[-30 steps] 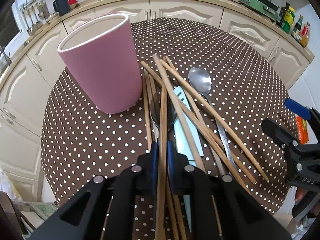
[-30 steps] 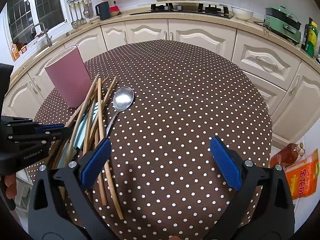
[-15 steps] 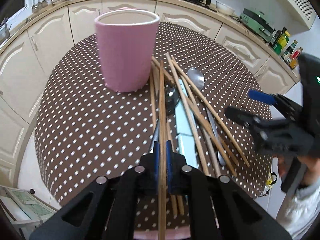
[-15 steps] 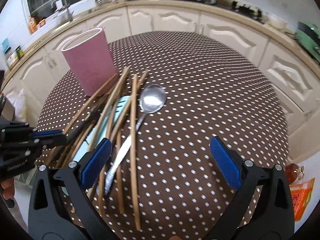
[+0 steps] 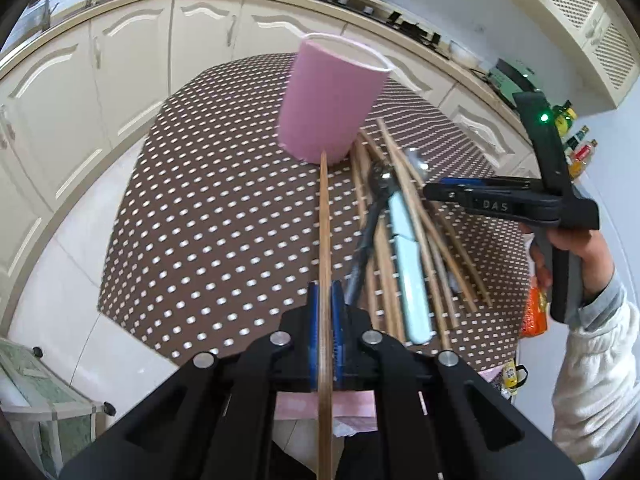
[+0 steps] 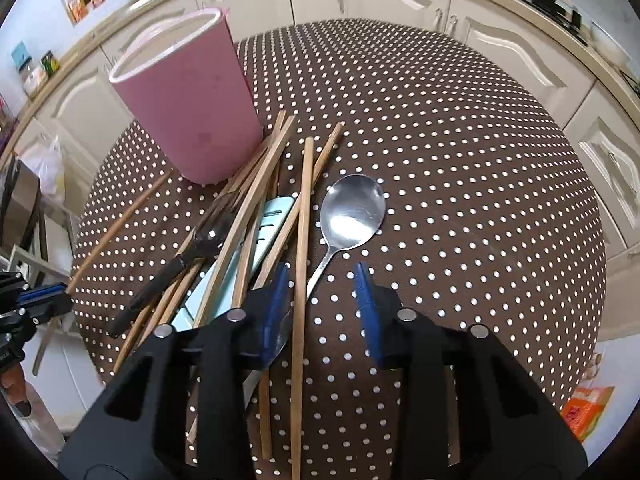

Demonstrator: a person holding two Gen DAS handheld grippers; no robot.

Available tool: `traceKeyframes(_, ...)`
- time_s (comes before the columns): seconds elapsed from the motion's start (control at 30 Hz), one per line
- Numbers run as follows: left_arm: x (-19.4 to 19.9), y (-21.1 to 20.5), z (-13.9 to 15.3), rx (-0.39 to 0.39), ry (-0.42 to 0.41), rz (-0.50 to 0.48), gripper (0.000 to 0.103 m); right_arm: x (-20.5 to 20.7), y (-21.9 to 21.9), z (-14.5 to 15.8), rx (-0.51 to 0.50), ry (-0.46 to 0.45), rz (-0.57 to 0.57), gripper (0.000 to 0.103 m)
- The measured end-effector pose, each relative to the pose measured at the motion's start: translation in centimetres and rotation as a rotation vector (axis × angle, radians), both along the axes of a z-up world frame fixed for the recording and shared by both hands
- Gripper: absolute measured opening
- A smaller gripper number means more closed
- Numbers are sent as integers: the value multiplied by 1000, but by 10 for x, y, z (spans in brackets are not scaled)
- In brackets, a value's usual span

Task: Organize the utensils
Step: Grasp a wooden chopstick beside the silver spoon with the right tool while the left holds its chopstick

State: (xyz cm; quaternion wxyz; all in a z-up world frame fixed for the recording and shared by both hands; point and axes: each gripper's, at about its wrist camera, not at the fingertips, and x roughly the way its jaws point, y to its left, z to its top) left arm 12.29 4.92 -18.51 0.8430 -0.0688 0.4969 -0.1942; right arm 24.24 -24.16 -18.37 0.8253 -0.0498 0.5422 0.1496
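Note:
My left gripper (image 5: 325, 294) is shut on one wooden chopstick (image 5: 325, 220), held up off the table with its tip toward the pink cup (image 5: 332, 96). The cup (image 6: 188, 108) stands upright at the far left of the utensil pile. Over the near end of the pile, my right gripper (image 6: 322, 302) is closing its jaws. A chopstick (image 6: 305, 200) and the handle of the steel spoon (image 6: 352, 216) lie between its blue pads (image 6: 366, 308), which touch neither. Several more chopsticks, a light-blue-handled tool (image 6: 274, 216) and a black-handled spoon (image 6: 172, 272) lie crossed in the pile.
The round table (image 6: 460, 152) wears a brown polka-dot cloth, and its edge drops off close on the left and near sides. Cream kitchen cabinets (image 6: 500, 40) curve behind it. An orange packet (image 6: 586, 410) lies on the floor at lower right. A person's hand (image 5: 576, 248) holds the right gripper.
The left gripper pulled one chopstick out of the pile and drew back to the left, raised. The right gripper moved over the pile and its wide jaws narrowed.

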Motion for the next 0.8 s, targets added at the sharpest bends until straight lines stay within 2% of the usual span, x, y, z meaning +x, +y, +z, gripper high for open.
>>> traceKeyframes(0.1,2,8,-7,-1,13,33,6,4,9,-3,-19,11,14,26)
traceKeyframes(0.2,9,7,-11,29,11,77,6,13,15,-5,-38,21,25,14)
traceKeyframes(0.33,23,7,-21,76,31,115,6,12,11,-5,-20,17,19,8)
traceKeyframes(0.53,50,-3,-26,145,64,114,6,3,-3,0,12,8,15,7)
traceKeyframes(0.67,71,-16,-22,241,97,81,7,-7,-9,7,38,0,12,7)
traceKeyframes(0.8,95,-25,-17,262,153,43,9,-9,-13,11,55,-3,8,7)
